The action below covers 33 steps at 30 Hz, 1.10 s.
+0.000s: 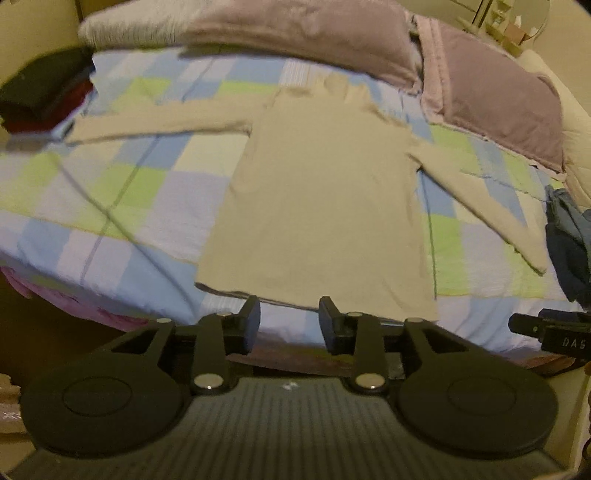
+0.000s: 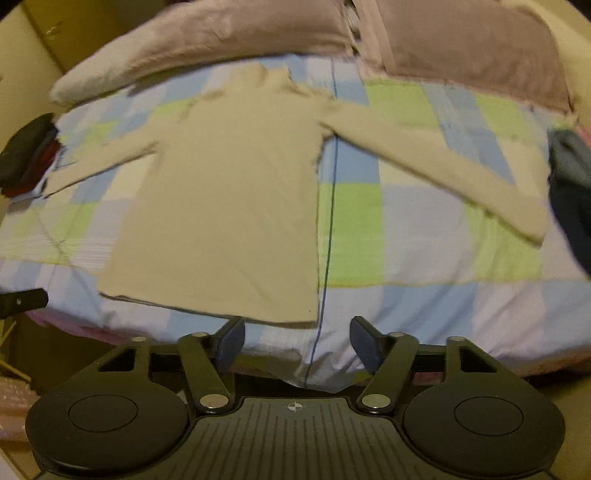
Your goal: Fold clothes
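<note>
A beige long-sleeved top (image 1: 317, 192) (image 2: 229, 199) lies flat on the checked bedspread (image 1: 122, 192) (image 2: 399, 229), collar toward the pillows, both sleeves spread out to the sides. My left gripper (image 1: 290, 314) is open just in front of the top's hem, near its middle, holding nothing. My right gripper (image 2: 297, 334) is open wider, hovering off the hem's right corner over the bed's near edge, also with nothing between its fingers. The right gripper's tip (image 1: 535, 326) shows at the right edge of the left wrist view.
Mauve pillows (image 1: 303, 33) (image 2: 465, 48) line the head of the bed. A dark and red folded pile (image 1: 40, 96) (image 2: 26, 155) sits at the left. A heap of dark blue clothing (image 1: 569, 243) (image 2: 572, 184) lies at the right edge.
</note>
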{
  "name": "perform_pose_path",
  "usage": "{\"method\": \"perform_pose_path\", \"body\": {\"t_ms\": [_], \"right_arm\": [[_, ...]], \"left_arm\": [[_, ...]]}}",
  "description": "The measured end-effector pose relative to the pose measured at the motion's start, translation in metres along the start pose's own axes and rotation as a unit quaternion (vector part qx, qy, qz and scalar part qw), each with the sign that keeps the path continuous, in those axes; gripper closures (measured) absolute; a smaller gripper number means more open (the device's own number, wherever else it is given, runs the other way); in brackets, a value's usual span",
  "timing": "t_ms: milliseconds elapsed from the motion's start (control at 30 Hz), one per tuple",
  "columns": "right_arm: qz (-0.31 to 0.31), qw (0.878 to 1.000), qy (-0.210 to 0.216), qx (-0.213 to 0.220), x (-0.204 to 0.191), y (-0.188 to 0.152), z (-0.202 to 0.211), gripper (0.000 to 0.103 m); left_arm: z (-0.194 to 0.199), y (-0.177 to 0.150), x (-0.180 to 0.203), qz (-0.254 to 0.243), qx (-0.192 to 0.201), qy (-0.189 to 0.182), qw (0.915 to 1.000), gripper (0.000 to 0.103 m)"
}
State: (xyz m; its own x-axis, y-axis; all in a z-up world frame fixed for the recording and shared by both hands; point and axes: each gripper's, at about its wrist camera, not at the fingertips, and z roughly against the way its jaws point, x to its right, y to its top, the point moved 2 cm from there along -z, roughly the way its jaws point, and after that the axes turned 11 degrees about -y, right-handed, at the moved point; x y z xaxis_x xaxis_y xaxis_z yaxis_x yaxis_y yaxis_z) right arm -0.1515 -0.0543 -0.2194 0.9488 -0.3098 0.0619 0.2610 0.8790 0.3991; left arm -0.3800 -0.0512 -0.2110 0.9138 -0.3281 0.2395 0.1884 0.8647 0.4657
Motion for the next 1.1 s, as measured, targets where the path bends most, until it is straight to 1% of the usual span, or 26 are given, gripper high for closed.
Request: {"method": "perform_pose_path", "body": {"t_ms": [67,167,333,467,667,800,1100], "right_arm": [[0.013,1.000,0.000,0.009,-0.003,0.002,0.020,0.036],[0.024,1.000,0.001,0.009,-0.007,-0.013,0.034,0.036],[0.018,1.000,0.008,-0.016,-0.003,-0.030,0.043,0.036],[0.009,1.000,0.008,-0.022,0.003,-0.038,0.057,0.036],[0.001,1.000,0.008,-0.023,0.007,-0.046,0.070,0.036],[-0.003,0.999,0.008,-0.033,0.007,-0.051,0.071,0.036],[-0.014,0.999,-0.007,-0.039,0.012,-0.055,0.076,0.036]], "left_arm": [[0.013,-0.003,0.004,-0.002,0.004,0.008,1.0000,0.067],[0.026,-0.011,0.009,-0.006,0.000,0.018,0.9998,0.067],[0.040,-0.024,0.019,-0.017,-0.013,0.028,0.9994,0.066],[0.050,-0.028,0.028,-0.032,-0.010,0.030,0.9990,0.064],[0.056,-0.033,0.037,-0.050,-0.009,0.029,0.9983,0.062],[0.058,-0.036,0.041,-0.062,-0.014,0.031,0.9975,0.062],[0.058,-0.036,0.046,-0.075,-0.016,0.029,0.9967,0.061]]}}
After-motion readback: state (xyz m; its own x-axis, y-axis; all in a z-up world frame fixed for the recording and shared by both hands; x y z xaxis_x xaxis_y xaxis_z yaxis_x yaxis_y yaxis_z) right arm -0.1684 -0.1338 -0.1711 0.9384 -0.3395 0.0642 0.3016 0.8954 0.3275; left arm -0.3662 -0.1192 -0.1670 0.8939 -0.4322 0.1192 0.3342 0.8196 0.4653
